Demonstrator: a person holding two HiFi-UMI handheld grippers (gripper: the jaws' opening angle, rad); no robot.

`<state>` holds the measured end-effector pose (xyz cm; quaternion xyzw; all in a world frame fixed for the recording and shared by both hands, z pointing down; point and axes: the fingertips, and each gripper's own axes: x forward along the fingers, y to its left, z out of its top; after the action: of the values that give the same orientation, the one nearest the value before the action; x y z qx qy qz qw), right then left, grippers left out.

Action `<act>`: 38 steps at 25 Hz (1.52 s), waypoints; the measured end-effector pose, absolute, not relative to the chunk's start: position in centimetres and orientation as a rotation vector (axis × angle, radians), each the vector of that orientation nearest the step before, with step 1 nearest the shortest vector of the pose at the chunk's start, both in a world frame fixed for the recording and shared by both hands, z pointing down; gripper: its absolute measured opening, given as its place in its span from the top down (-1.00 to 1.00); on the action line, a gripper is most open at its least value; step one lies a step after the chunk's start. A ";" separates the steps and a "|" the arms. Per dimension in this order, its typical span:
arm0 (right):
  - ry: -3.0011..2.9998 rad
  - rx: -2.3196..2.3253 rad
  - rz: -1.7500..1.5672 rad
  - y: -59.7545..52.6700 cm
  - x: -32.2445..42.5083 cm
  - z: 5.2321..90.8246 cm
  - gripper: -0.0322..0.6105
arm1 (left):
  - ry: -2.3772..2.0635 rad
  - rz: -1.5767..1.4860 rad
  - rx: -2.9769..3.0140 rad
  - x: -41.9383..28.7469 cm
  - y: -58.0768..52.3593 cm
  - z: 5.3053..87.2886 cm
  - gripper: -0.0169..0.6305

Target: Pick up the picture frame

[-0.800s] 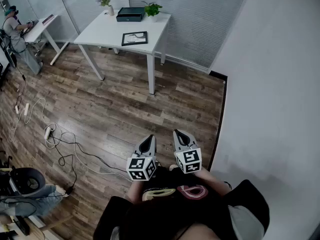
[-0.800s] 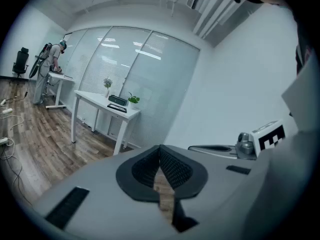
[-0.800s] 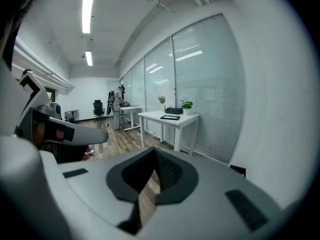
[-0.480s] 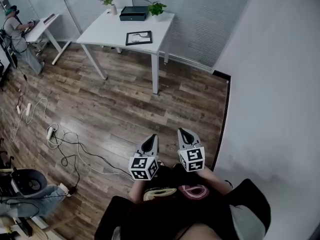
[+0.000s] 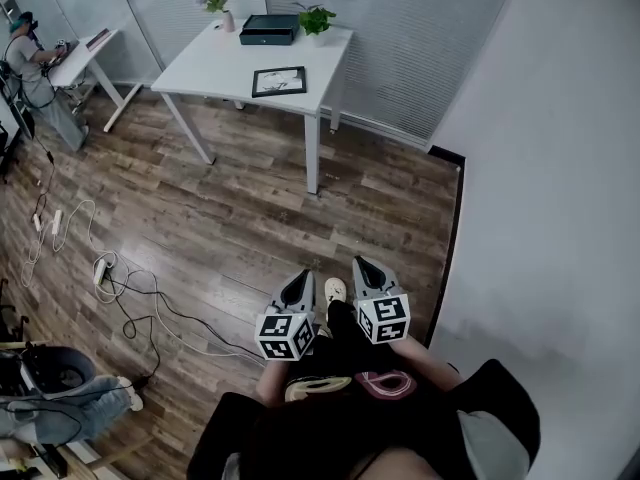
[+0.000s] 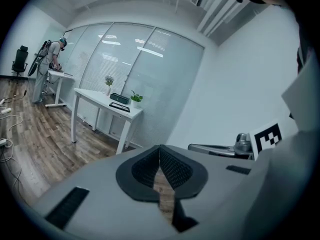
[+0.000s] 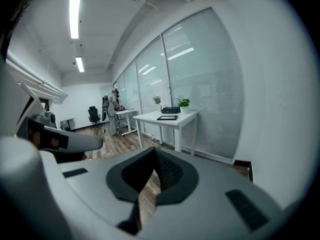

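The black picture frame (image 5: 279, 81) lies flat near the front right corner of a white table (image 5: 215, 68) far ahead of me. It also shows small on that table in the left gripper view (image 6: 119, 106) and the right gripper view (image 7: 167, 117). My left gripper (image 5: 298, 286) and right gripper (image 5: 366, 272) are held side by side close to my body, well short of the table. Both are shut with nothing between their jaws.
On the table's far edge stand a flower vase (image 5: 226, 16), a dark box (image 5: 268, 30) and a potted plant (image 5: 317, 19). Cables and a power strip (image 5: 101, 268) trail over the wooden floor at left. A person (image 5: 28, 54) stands at a second desk far left. A white wall (image 5: 560, 168) runs along my right.
The table and frame have drawn slightly nearer and shifted right in the head view. A shoe now shows between the grippers. Both grippers keep their pose.
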<state>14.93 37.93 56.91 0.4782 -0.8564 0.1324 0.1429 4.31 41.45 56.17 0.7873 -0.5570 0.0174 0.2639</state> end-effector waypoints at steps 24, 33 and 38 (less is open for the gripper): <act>-2.541 1.269 0.527 17.8 17.6 58.3 0.87 | -1.612 0.076 2.090 7.2 22.0 55.9 0.89; -2.554 1.247 0.530 14.9 17.5 58.3 0.87 | -1.616 0.081 2.093 7.4 18.6 55.7 0.89; -2.558 1.266 0.505 12.9 16.7 57.5 0.87 | -1.609 0.073 2.080 6.4 17.0 56.0 0.89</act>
<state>16.72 12.91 57.55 0.4337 -0.8759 0.1731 0.1213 6.39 17.04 55.96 0.7650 -0.5917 0.0267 0.2530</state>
